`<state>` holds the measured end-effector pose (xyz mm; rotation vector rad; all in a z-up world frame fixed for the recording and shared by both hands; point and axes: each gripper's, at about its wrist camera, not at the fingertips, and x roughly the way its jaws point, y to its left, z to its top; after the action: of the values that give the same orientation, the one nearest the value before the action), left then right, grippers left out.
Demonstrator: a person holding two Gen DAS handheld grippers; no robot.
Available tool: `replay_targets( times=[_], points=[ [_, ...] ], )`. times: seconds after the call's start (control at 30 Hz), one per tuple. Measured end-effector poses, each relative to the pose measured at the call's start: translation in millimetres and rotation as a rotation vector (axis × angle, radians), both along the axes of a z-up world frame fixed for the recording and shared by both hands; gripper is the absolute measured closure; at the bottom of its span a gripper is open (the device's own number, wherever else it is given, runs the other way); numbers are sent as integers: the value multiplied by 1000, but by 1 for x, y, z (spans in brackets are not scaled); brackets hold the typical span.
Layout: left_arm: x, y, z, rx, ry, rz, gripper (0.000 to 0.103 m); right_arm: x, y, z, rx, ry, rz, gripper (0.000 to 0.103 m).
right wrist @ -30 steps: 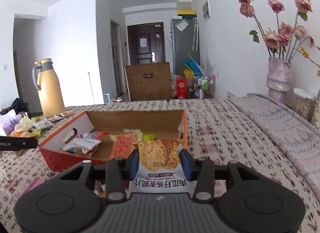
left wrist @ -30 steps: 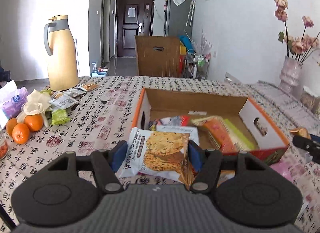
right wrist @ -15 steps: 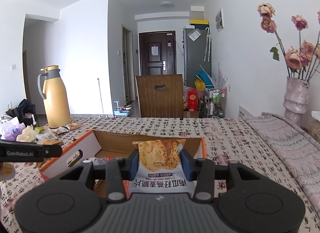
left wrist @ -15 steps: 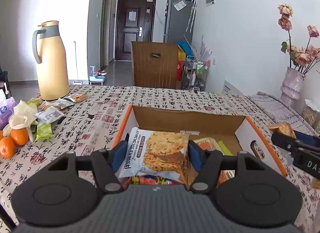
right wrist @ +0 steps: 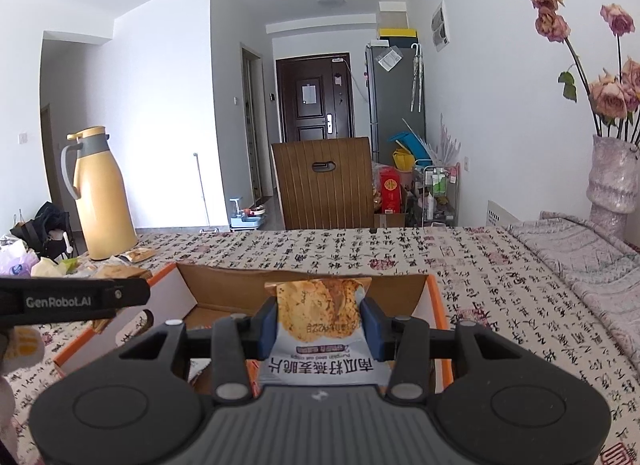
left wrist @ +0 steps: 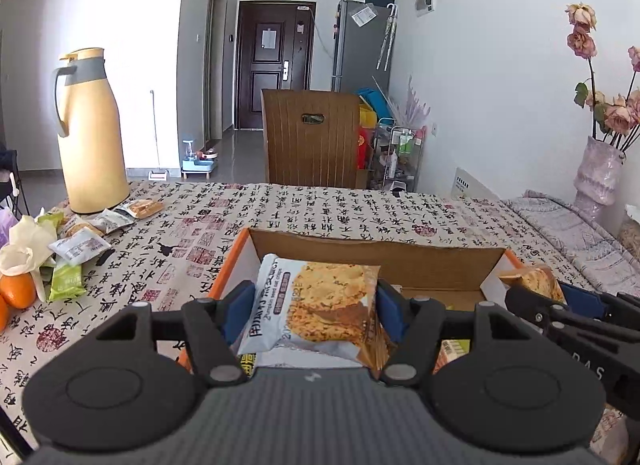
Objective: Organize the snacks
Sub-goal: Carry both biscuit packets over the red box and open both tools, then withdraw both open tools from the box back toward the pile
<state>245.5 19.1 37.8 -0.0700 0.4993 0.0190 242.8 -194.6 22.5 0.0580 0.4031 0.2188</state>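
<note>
So both grippers are loaded right now: the left gripper [left wrist: 316, 305] has its blue pads pinched on a pumpkin seed oat crisp packet [left wrist: 320, 301], and the right gripper [right wrist: 318, 329] is clamped the same way on a second crisp packet [right wrist: 320, 329], printed side facing the camera upside down. Both are hanging over the near end of the orange cardboard box [left wrist: 360, 261] on the calligraphy tablecloth [left wrist: 320, 209], so I'd say this is the drop-off step. Next move is probably just to lower a bit and let the fingers spread so each packet falls inside, keeping the two grippers from bumping since they're pretty close together. The left view is the handy one for what's left: it shows the loose snack packets [left wrist: 84, 241] and oranges [left wrist: 16, 289] over on the far left by the yellow thermos jug [left wrist: 90, 133], plus the right gripper's packet poking in from the right edge. The right view barely catches that pile, but it shows the box's right wall [right wrist: 434, 305] and the left gripper's side arm [right wrist: 72, 299].
</note>
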Motion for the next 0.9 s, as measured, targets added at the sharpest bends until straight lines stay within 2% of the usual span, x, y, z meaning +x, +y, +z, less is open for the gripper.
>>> replay_targets(
  times=[0.2,0.33,0.43,0.47,0.57,0.67,0.73,0.83,0.9],
  points=[
    [8,6,-15,-10,32,4,38,4,-2,-13,8,24,20,60],
    [3,6,-17,1,18,4,36,4,-3,-17,4,35,25,60],
    [0,5,-16,5,4,15,27,4,-2,-20,-1,52,28,57],
    [-1,5,-16,4,0,21,19,4,-2,-21,0,55,27,57],
    [-3,8,-13,-8,-16,33,15,4,-5,-21,14,51,11,56],
    [-5,10,-12,-16,-28,51,0,3,-7,-20,25,46,-1,31],
    [-6,11,-11,-24,-34,46,0,2,-7,-18,29,36,-7,12],
    [-4,11,-12,-27,-26,45,0,0,-9,-16,45,19,-10,0],
    [-4,11,-13,-26,-25,48,0,0,-10,-16,48,18,-12,0]
  ],
)
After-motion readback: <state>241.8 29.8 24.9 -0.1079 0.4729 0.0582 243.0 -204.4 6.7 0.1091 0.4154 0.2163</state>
